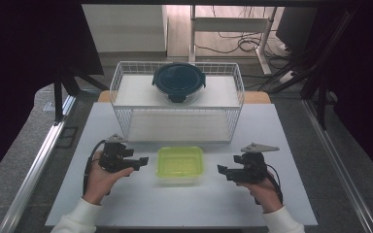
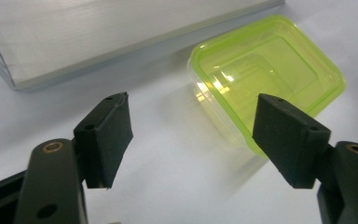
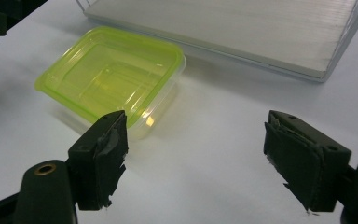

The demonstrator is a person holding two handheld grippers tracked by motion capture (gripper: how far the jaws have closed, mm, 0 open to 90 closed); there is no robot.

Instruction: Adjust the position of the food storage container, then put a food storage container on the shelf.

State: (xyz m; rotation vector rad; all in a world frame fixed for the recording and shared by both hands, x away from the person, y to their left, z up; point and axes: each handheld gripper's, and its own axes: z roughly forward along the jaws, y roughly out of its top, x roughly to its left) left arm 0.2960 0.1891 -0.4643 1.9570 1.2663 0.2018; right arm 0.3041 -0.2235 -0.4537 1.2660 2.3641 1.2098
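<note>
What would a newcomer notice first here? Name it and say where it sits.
The bright green-lidded container stands out at the near middle of the white table, between the left gripper and the right gripper, both open. Behind it, a dark round lidded bowl sits on the top shelf of a white wire rack.

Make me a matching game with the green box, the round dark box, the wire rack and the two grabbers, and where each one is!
Things:
1. green-lidded box
2. round dark-lidded container
3. wire rack
4. left gripper and right gripper

Places:
A. on the rack's upper shelf
B. at the back of the white table
C. one on each side of the box, jaws open
D. on the table, in front of the rack

Pairs: 1-D, 2-A, 3-B, 4-C
</note>
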